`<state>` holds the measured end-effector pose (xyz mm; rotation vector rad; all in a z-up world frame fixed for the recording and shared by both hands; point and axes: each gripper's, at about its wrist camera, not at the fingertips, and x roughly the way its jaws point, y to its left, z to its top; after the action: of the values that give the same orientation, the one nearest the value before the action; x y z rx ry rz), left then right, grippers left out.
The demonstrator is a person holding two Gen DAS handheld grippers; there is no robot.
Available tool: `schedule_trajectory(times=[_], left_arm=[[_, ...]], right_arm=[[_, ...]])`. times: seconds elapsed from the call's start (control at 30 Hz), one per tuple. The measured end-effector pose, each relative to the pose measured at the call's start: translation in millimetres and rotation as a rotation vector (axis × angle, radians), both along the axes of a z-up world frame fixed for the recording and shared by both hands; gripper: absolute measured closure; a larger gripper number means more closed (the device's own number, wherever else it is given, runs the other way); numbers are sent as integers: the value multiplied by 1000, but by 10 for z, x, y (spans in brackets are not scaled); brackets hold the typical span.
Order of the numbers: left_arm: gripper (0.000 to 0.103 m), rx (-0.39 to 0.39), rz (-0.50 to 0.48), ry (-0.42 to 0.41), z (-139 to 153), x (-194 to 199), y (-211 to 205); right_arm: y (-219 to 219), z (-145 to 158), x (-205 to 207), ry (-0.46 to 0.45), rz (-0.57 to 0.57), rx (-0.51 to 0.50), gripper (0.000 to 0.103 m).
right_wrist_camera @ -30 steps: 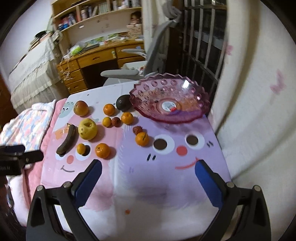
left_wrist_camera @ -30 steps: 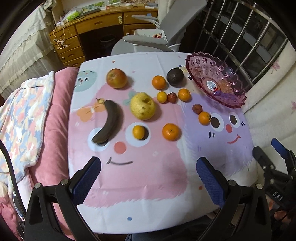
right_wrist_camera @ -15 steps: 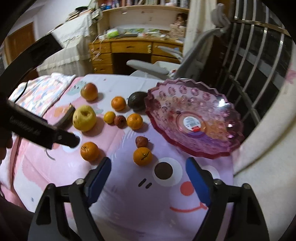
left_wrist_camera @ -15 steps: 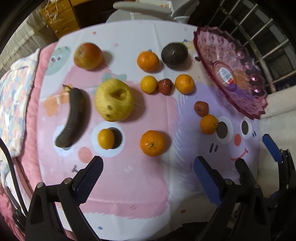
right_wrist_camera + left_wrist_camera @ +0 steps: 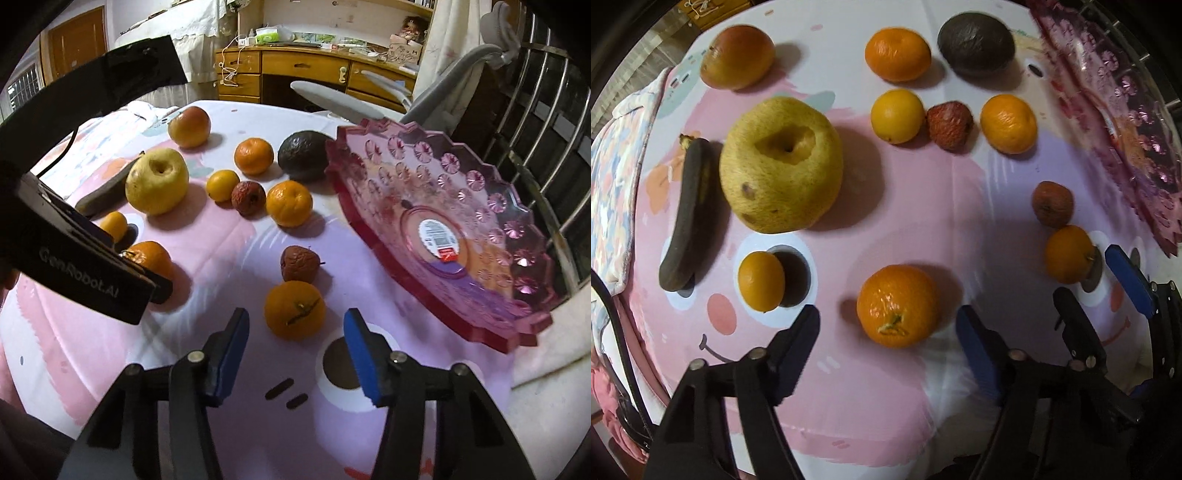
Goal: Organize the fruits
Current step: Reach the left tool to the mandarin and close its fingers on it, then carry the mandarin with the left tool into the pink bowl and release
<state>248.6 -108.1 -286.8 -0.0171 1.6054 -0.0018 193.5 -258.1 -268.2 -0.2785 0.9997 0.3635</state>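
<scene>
Several fruits lie on a pink cartoon tablecloth (image 5: pixel 923 221). My left gripper (image 5: pixel 886 332) is open, low over the cloth, its jaws on either side of an orange (image 5: pixel 897 304) without touching it. My right gripper (image 5: pixel 295 343) is open just short of another orange (image 5: pixel 294 309), which also shows in the left wrist view (image 5: pixel 1069 254). A pink glass bowl (image 5: pixel 443 229) stands empty to the right. A yellow apple (image 5: pixel 781 164), a black banana (image 5: pixel 687 218), an avocado (image 5: pixel 977 44) and a red apple (image 5: pixel 737 55) lie farther back.
Small oranges (image 5: pixel 897 116) (image 5: pixel 1008 123) (image 5: pixel 897 53) (image 5: pixel 761 280) and two shrivelled red fruits (image 5: pixel 949 125) (image 5: pixel 1052 203) are scattered between. A wooden desk (image 5: pixel 317 74) and a grey chair (image 5: pixel 369 107) stand behind the table. A metal railing (image 5: pixel 546 110) is at right.
Both grippers have moved forward and down toward the cloth. The left now straddles the near orange; the right has closed in on the orange by the bowl and its jaws have narrowed.
</scene>
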Motion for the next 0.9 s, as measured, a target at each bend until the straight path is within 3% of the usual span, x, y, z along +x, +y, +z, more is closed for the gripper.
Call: schedule_trajectory(times=[0.13,0.2,0.33,0.4,0.7,0.9], left_arm=[[36,-17,10,4,-104,39,44],[46,-26,13,18,-160,31,87],[51,-44,3,19,-236,21,107],[59,-57,-4,13,-254,46,49],[60,-45,-23,40,-252,-33,79],[60,-81,-48,-4,31,41,-22]], right_arm=[[32,-103,50,14,12,-1,50],[40,-138,67,18,13,-3,53],[69,-207,93,22,15,-29,62],[58,-209,111,26,9,-23,62],[79,-158,111,31,19,-14,64],[85,33,105,16,29,18,64]])
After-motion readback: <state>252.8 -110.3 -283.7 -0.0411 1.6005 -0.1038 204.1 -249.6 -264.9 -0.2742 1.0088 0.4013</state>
